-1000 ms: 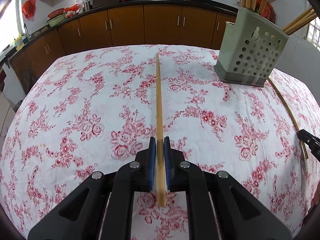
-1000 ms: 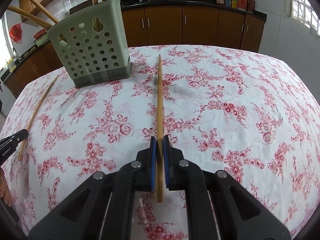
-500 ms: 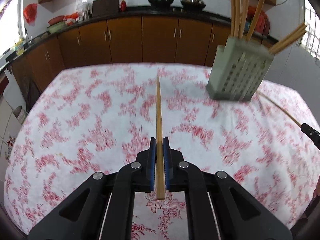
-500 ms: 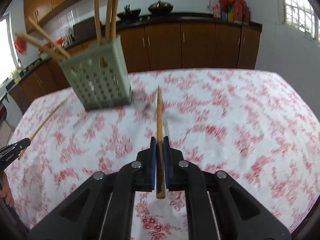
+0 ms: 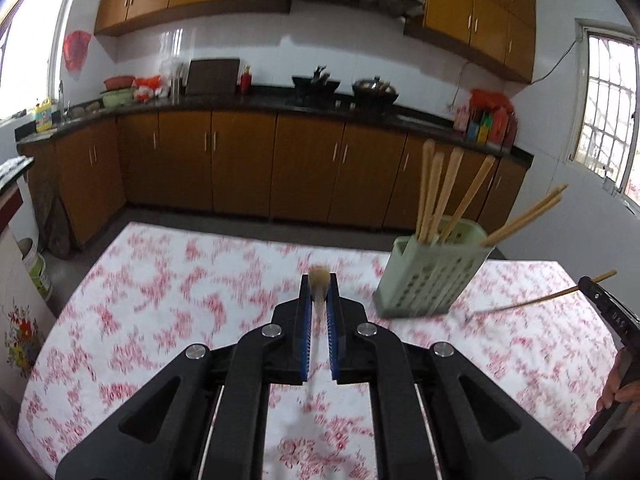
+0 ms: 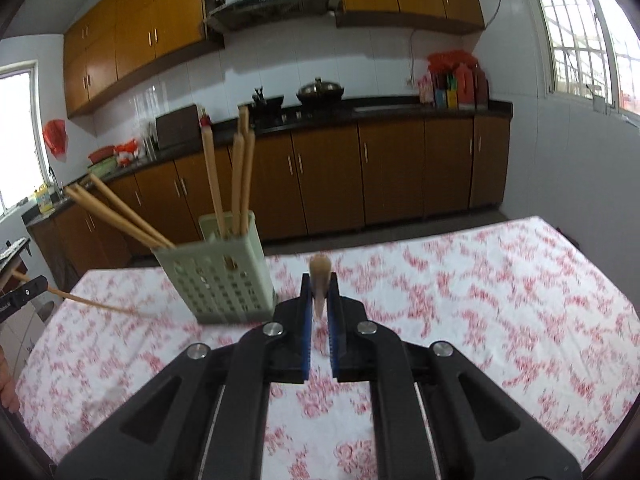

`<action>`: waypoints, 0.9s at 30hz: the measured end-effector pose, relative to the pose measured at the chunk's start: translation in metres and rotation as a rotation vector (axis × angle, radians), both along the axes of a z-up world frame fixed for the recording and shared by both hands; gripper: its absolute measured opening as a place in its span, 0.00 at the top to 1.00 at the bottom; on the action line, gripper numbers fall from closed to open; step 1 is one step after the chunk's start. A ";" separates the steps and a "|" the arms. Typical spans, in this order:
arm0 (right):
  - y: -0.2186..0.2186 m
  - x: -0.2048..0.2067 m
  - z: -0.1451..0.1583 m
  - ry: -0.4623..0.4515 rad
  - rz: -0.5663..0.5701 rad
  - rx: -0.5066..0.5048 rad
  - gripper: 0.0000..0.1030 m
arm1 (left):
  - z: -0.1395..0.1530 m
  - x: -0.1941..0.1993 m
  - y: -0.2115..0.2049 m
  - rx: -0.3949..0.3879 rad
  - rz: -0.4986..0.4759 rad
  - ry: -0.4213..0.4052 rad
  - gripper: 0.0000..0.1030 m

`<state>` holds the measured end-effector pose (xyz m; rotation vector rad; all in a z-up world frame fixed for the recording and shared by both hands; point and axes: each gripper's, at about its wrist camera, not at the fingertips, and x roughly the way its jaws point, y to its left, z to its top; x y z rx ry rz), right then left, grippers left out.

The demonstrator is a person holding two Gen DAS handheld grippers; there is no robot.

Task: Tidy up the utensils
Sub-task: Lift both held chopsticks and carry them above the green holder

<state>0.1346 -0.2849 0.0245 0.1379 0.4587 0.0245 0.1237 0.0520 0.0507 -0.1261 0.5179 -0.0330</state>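
In the left wrist view the left gripper sits low in the centre of the frame, its blue-padded jaws clamped on a chopstick that shows almost end-on as a blurred tan stub poking up between the pads. To the right of centre a pale green perforated holder stands on the table with the red-flowered cloth, with several chopsticks leaning out of it — four fairly upright, two splayed toward the right. At the right edge the tip of the right gripper is visible, pinching a second chopstick whose far end slants down toward the cloth beside the holder; a person's hand shows below it. In the right wrist view the right gripper is likewise closed on its chopstick, seen end-on in the lower centre, with the holder just left of it, standing on the cloth. At the left edge the left gripper's tip grips its chopstick, which runs toward the holder's base. Brown cabinets line the background.
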 end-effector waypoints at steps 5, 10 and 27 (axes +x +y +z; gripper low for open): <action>0.004 0.000 0.008 -0.018 0.008 -0.008 0.92 | 0.006 0.002 -0.002 0.013 -0.011 -0.020 0.93; 0.008 0.000 0.013 -0.028 0.017 -0.013 0.92 | 0.007 0.002 -0.004 0.016 -0.017 -0.024 0.93; 0.009 -0.014 0.109 -0.188 0.170 0.137 0.92 | 0.081 -0.009 -0.047 -0.061 -0.175 -0.170 0.93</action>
